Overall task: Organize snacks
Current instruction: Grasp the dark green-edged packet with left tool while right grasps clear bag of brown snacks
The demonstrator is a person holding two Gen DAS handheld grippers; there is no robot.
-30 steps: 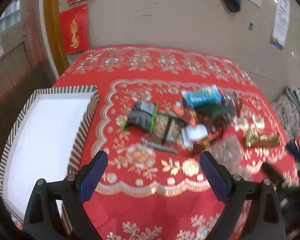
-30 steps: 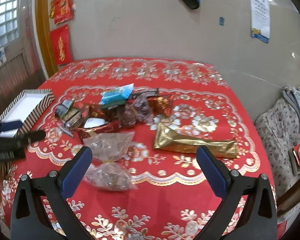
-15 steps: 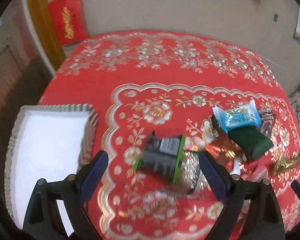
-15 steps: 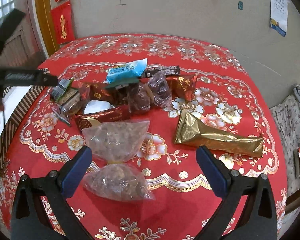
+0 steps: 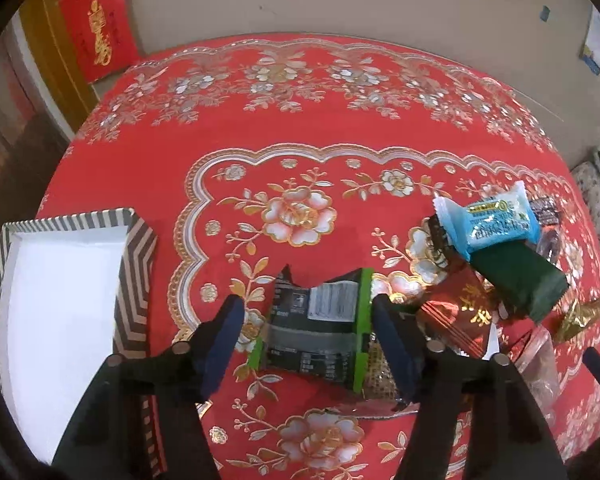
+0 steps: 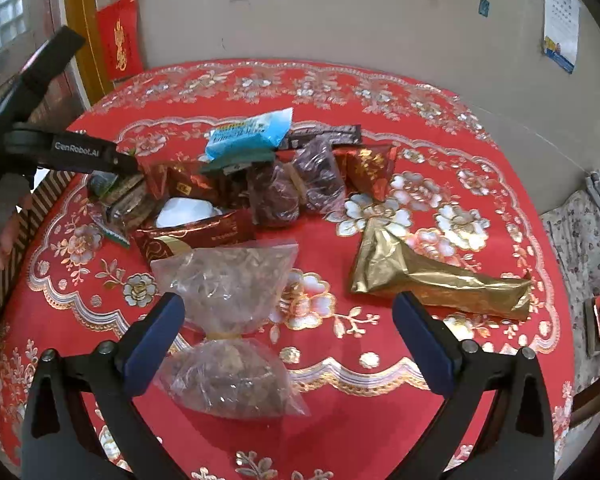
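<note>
A black packet with green edges [image 5: 319,328] lies on the red tablecloth between the fingers of my left gripper [image 5: 307,312]. The jaws are closing: the right pad is at the packet's green edge, while a gap still shows at the left pad. My right gripper [image 6: 288,304] stands open above a clear bag of nuts [image 6: 228,280] tied at its middle, not touching it. The snack pile holds a blue packet [image 5: 491,224], a dark green packet [image 5: 515,280], red packets [image 5: 459,312] and a gold pouch [image 6: 439,280].
A striped box with a white inside [image 5: 60,300] stands at the table's left edge, close to the left gripper. Two clear bags of dark fruit [image 6: 300,188] lie in the pile. A person's hand [image 6: 4,236] shows at the left. A wall rises behind the round table.
The left gripper came forward and down over the black-and-green packet, and its jaws narrowed around it. The right gripper sank a little toward the clear bag, jaws unchanged.
</note>
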